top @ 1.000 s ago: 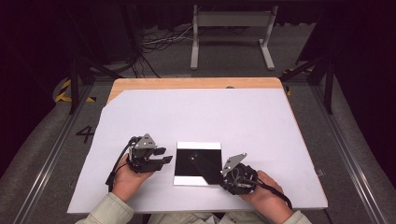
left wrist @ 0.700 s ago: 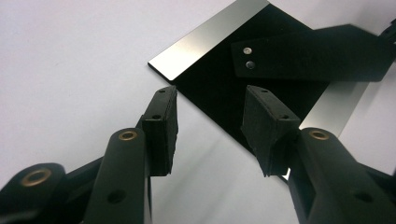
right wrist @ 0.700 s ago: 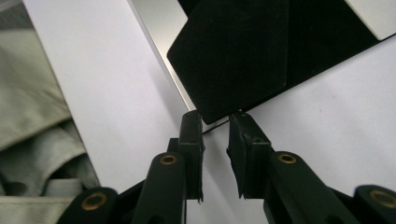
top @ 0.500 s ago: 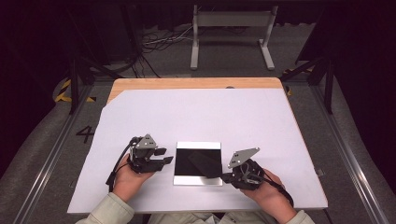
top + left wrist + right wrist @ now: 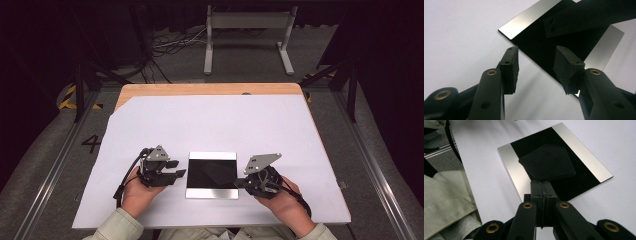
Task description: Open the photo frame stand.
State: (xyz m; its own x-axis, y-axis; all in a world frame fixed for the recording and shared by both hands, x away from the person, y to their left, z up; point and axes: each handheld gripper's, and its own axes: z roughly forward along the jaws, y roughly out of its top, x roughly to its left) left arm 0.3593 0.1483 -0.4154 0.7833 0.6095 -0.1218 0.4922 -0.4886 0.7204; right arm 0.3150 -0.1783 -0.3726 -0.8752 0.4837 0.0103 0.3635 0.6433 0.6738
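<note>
A black cloth (image 5: 547, 161) lies on a shiny plate (image 5: 212, 175) between both grippers; the right gripper (image 5: 541, 187) has just closed its jaws on the cloth's near corner, while the left gripper (image 5: 536, 65) hovers open at the plate's left edge. Black on black, the cloth's outline is hard to trace from above. A "4" (image 5: 91, 144) is painted on the floor.

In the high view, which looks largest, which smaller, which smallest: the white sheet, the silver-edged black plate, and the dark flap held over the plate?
1. white sheet, by far the largest.
2. silver-edged black plate, lying flat on it.
3. dark flap, pinched by the right gripper; black on black, so its outline is uncertain.
</note>
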